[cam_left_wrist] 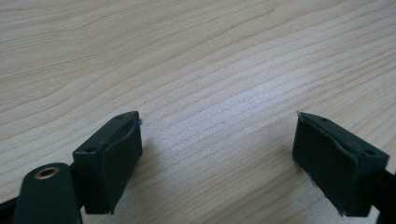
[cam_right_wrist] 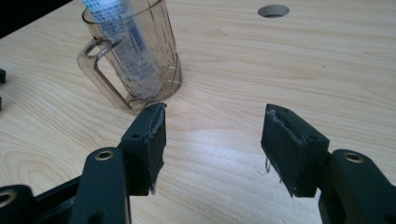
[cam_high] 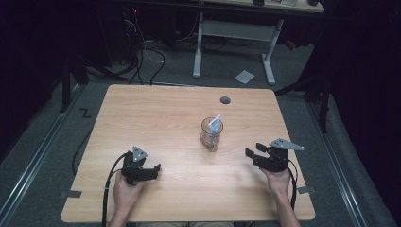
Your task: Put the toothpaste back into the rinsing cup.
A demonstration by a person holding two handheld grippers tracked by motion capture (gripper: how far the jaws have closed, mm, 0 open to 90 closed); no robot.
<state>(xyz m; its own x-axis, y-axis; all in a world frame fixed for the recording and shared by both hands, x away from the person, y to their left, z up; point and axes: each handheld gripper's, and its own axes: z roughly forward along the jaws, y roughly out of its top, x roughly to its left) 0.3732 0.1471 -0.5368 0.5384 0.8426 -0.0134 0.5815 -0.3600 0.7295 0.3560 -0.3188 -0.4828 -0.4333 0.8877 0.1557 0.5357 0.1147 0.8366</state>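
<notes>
Resting on one table (cam_high: pixel 156 113), two tongs, left (cam_high: pixel 147 171) and right (cam_high: pixel 254 155), both spread, one mug (cam_high: pixel 211 134), one tube (cam_high: pixel 215 124) inside

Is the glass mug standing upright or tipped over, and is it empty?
Upright and not empty. The glass mug stands on its base on the table, rim up, and a white tube leans inside it, its top above the rim.

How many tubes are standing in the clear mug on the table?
1. A single white-and-blue tube leans inside the clear mug mid-table; nothing else shows through the glass.
</notes>
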